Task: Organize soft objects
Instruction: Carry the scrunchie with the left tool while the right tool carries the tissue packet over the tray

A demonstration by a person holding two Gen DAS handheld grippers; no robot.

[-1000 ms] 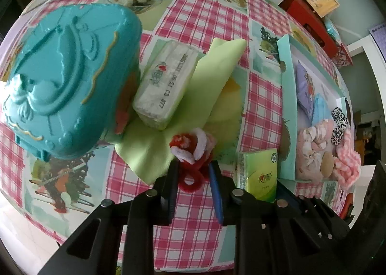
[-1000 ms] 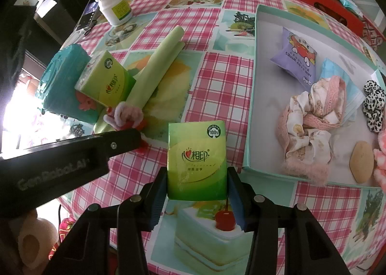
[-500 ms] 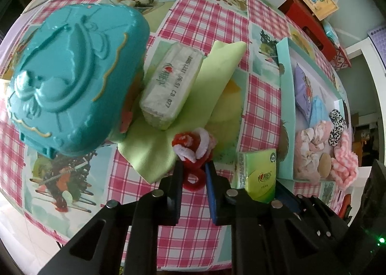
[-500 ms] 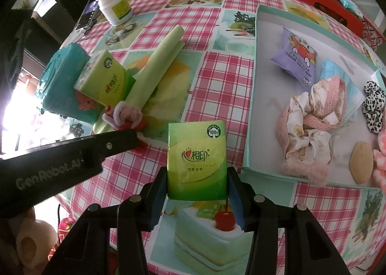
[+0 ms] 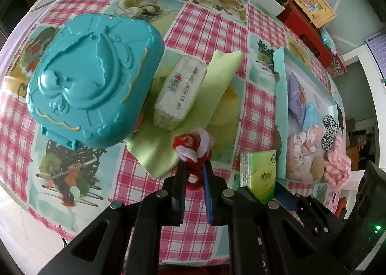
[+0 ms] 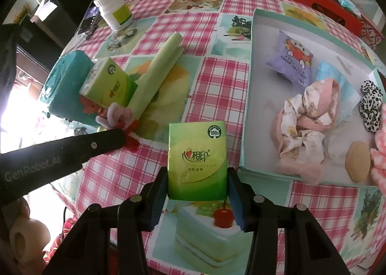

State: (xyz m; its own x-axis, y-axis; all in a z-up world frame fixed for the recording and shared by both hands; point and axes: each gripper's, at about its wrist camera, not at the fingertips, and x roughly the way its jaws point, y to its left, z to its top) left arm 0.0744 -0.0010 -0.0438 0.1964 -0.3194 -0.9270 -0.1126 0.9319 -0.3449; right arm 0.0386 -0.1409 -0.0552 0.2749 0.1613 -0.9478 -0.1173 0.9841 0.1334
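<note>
A: Grippers, what do they hold?
B: The left gripper [image 5: 193, 168] has squeezed tight on the red and pink fuzzy hair tie [image 5: 193, 146], by the green cloth [image 5: 193, 111] on the bench [image 5: 207, 26]. The right gripper [image 6: 197, 189] pinches the green tissue pack [image 6: 197, 159], near the tray [image 6: 248, 106]

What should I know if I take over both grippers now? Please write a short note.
Left gripper: shut on the red and white fuzzy toy, at the edge of the green cloth.
Right gripper: shut on a green tissue pack, near the tray.
Done: wipes, scrunchies and other soft things lie in the tray.
Left: put the toy and pack in the tray; then the second tissue pack, leaning on the teal case, and the cloth.
</note>
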